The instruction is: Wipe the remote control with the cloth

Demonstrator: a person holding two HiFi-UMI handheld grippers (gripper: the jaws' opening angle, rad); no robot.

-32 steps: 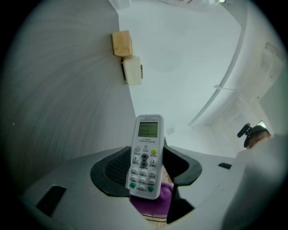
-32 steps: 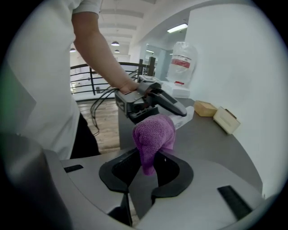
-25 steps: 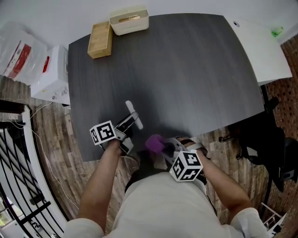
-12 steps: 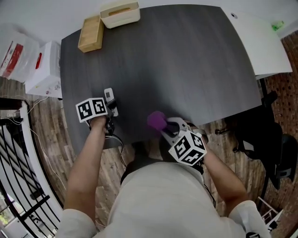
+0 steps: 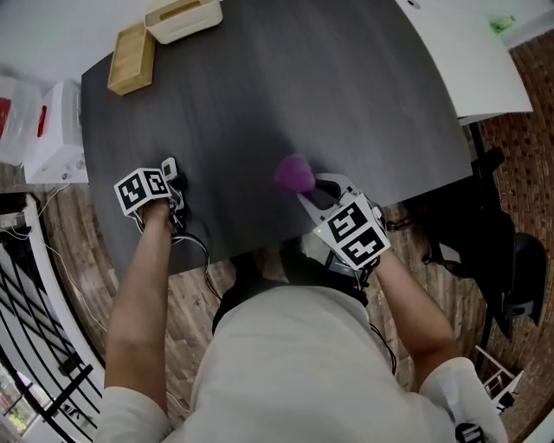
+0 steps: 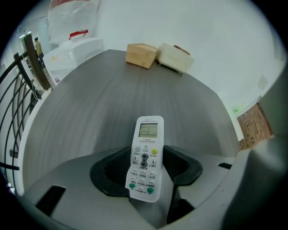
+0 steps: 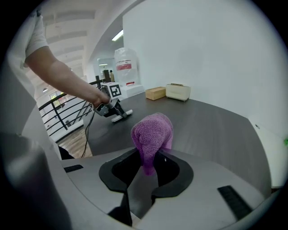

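Observation:
My left gripper (image 6: 145, 167) is shut on a white remote control (image 6: 146, 155), gripping its lower half; the screen end sticks out over the dark table (image 6: 90, 112). In the head view this left gripper (image 5: 170, 186) is at the table's near left edge, with the remote control (image 5: 170, 166) just showing beyond the marker cube. My right gripper (image 7: 148, 168) is shut on a bunched purple cloth (image 7: 153, 132). In the head view the purple cloth (image 5: 294, 174) hangs over the table's near edge at the right gripper (image 5: 313, 194).
At the table's far left corner lie a wooden box (image 5: 132, 58) and a cream box (image 5: 183, 17). A white table (image 5: 459, 52) adjoins on the right. White bags and a box (image 5: 54, 130) sit left of the table, above a black railing (image 5: 35, 346).
The left gripper has carried the remote leftward to the table's near left edge and tipped it down. The right gripper with the cloth has come forward over the table edge.

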